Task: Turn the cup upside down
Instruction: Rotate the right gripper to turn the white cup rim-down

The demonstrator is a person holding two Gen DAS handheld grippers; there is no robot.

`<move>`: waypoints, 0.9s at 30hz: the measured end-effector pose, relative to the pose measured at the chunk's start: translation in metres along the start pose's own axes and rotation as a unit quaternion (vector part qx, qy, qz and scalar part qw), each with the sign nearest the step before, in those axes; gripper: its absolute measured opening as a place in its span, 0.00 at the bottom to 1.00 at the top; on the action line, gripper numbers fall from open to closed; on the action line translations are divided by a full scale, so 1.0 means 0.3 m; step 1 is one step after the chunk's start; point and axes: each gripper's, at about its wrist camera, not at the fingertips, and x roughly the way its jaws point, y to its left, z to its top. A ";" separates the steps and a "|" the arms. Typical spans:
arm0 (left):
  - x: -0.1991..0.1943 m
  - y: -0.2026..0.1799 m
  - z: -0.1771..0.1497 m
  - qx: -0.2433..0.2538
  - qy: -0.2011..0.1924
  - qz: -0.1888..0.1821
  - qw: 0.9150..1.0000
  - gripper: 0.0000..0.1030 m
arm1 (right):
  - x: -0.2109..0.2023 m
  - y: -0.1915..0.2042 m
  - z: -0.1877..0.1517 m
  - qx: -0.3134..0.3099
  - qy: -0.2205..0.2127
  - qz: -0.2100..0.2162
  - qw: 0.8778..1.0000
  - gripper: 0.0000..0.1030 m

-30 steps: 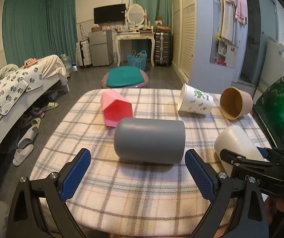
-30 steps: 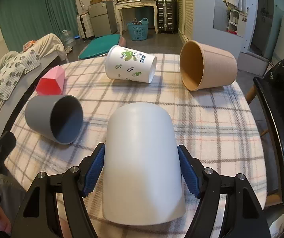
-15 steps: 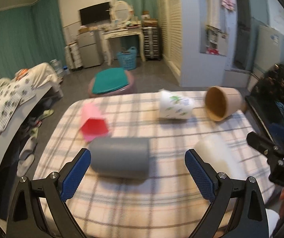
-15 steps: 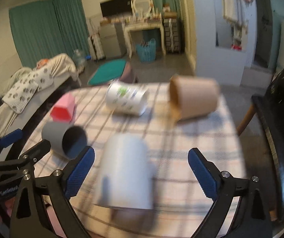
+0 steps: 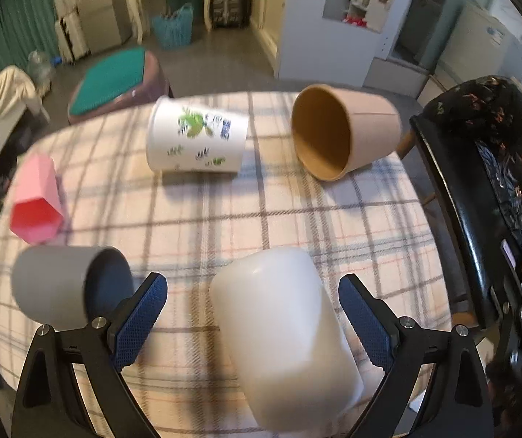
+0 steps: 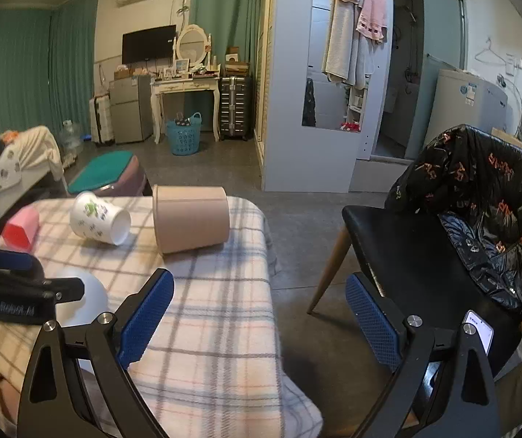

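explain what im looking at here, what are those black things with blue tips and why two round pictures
Those black frames with blue pads are hand-held two-finger grippers, one in each of a person's hands. Each carries a fisheye camera looking out along its fingers, hence two round pictures.

The left wrist view shows the left gripper open, with a plain white cup lying on its side between the fingers, not clamped. On the checked tablecloth also lie a grey cup, a pink cup, a printed white cup and a tan cup, all tipped over.

The right wrist view shows the right gripper open and holding nothing, pointing past the table edge toward a black chair.
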 end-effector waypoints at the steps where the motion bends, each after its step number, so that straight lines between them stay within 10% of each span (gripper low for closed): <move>1: 0.010 -0.002 0.003 -0.004 0.006 -0.001 1.000 0.94 | 0.006 0.000 -0.003 -0.004 -0.001 0.005 1.000 0.93; 14: 0.037 0.007 0.023 -0.021 0.037 -0.046 0.998 0.74 | 0.032 0.033 -0.007 -0.014 -0.017 0.032 0.999 0.93; 27: -0.157 0.000 0.015 0.023 -0.124 -0.015 0.992 0.72 | -0.017 0.018 -0.017 0.003 -0.031 0.034 0.999 0.93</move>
